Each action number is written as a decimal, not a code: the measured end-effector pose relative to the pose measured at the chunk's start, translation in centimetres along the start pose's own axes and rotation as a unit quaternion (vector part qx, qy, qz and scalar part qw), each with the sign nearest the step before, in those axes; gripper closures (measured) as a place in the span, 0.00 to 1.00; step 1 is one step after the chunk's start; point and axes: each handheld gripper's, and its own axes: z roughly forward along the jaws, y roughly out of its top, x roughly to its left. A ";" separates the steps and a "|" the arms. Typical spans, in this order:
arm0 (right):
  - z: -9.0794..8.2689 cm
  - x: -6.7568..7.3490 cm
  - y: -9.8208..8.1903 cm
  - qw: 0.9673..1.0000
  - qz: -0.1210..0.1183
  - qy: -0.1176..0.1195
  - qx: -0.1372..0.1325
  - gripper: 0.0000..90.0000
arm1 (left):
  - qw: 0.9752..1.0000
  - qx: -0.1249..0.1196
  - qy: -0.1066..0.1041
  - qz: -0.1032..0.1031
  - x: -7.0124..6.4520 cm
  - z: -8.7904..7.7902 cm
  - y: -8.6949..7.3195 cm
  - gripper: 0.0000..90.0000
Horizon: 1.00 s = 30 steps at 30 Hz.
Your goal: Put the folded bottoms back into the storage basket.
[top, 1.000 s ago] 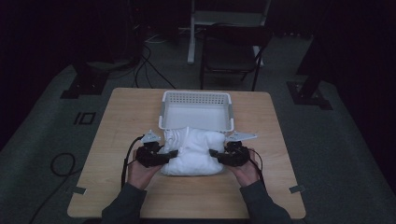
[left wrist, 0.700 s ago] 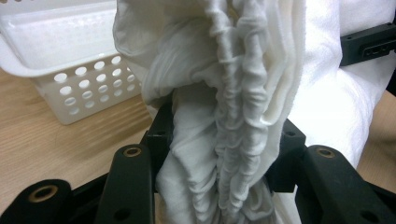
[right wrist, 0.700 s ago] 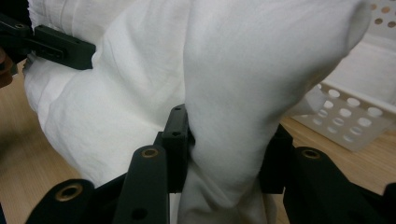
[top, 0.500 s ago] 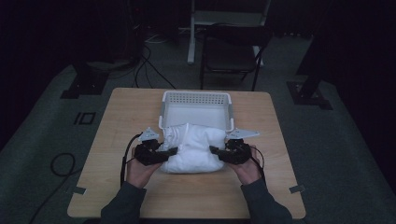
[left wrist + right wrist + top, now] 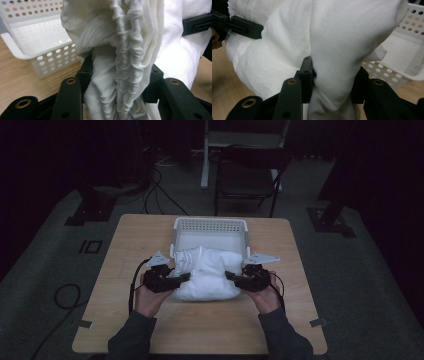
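Observation:
A folded white cloth bundle (image 5: 205, 272) is held just above the wooden table (image 5: 200, 325), in front of the white perforated basket (image 5: 210, 226). My left gripper (image 5: 184, 277) is shut on the bundle's left side, where gathered pleats of the cloth (image 5: 120, 62) bunch between the black jaws. My right gripper (image 5: 231, 276) is shut on the right side, with a smooth fold of the cloth (image 5: 334, 57) pinched between its jaws. The basket (image 5: 32, 40) stands open just behind the cloth, and its rim (image 5: 412, 57) appears beyond the fold.
A dark chair (image 5: 247, 175) and a white post stand behind the table's far edge. Cables (image 5: 65, 295) lie on the grey floor at the left. Bare tabletop lies in front of the person's hands and to both sides.
The bundle and both grippers have shifted slightly toward the basket and lifted a little; both grips are unchanged.

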 end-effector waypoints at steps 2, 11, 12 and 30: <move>-0.1 -0.1 0.2 1.000 0.000 0.000 -0.002 0.70 | 1.000 0.000 0.000 0.003 0.1 -0.1 0.3 0.60; -0.1 -0.3 1.0 1.000 -0.003 -0.004 -0.005 0.70 | 1.000 -0.003 -0.003 0.001 0.5 0.0 1.0 0.60; -0.1 -0.3 1.1 1.000 -0.002 -0.004 -0.005 0.70 | 1.000 -0.004 -0.003 0.001 0.5 0.0 1.1 0.60; -0.2 -1.0 2.2 1.000 -0.002 -0.011 -0.019 0.70 | 1.000 -0.012 -0.005 0.004 1.1 0.0 2.9 0.60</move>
